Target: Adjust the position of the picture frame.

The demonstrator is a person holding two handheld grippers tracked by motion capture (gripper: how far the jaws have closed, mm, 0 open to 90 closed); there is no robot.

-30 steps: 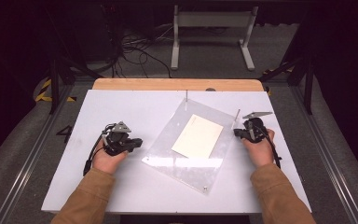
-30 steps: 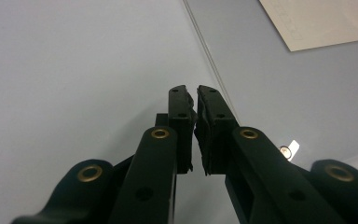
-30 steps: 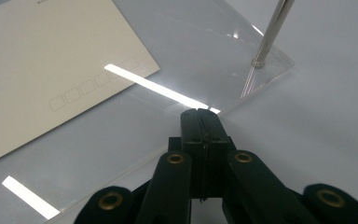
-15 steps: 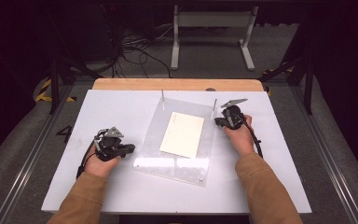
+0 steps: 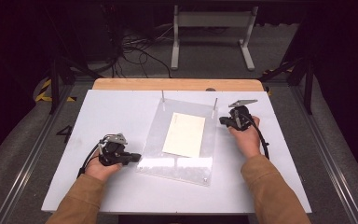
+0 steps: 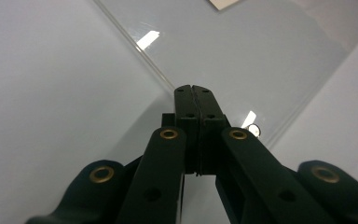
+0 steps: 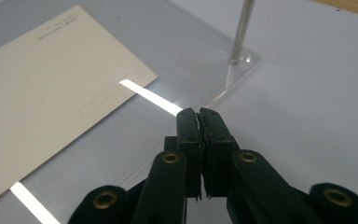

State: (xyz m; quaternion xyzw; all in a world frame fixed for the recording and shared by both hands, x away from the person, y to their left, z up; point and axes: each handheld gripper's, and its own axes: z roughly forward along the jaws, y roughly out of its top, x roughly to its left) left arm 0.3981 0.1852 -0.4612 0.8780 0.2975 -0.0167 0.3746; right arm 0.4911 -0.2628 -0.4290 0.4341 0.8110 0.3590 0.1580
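A clear acrylic plate (image 5: 181,164) lies flat on the white table (image 5: 112,112), with two thin metal posts (image 5: 162,99) standing at its far corners. A cream card (image 5: 184,134) rests on it. My left gripper (image 5: 137,157) is shut with nothing between its jaws, its tips at the plate's near-left edge (image 6: 158,74). My right gripper (image 5: 221,120) sits at the plate's far-right edge, close to the right post (image 7: 241,28). Its jaws have just been opening by a hair. They stand almost together (image 7: 198,111) with nothing between them.
The table's wooden far edge (image 5: 177,84) borders dark floor with cables and a white frame stand (image 5: 212,28). A small screw (image 6: 254,129) sits in the plate's near corner. Bare tabletop lies left of the plate and along the front.
The plate's far end has swung left, so it now lies nearly square to the table. My right hand moved left and away with it. The left hand barely shifted.
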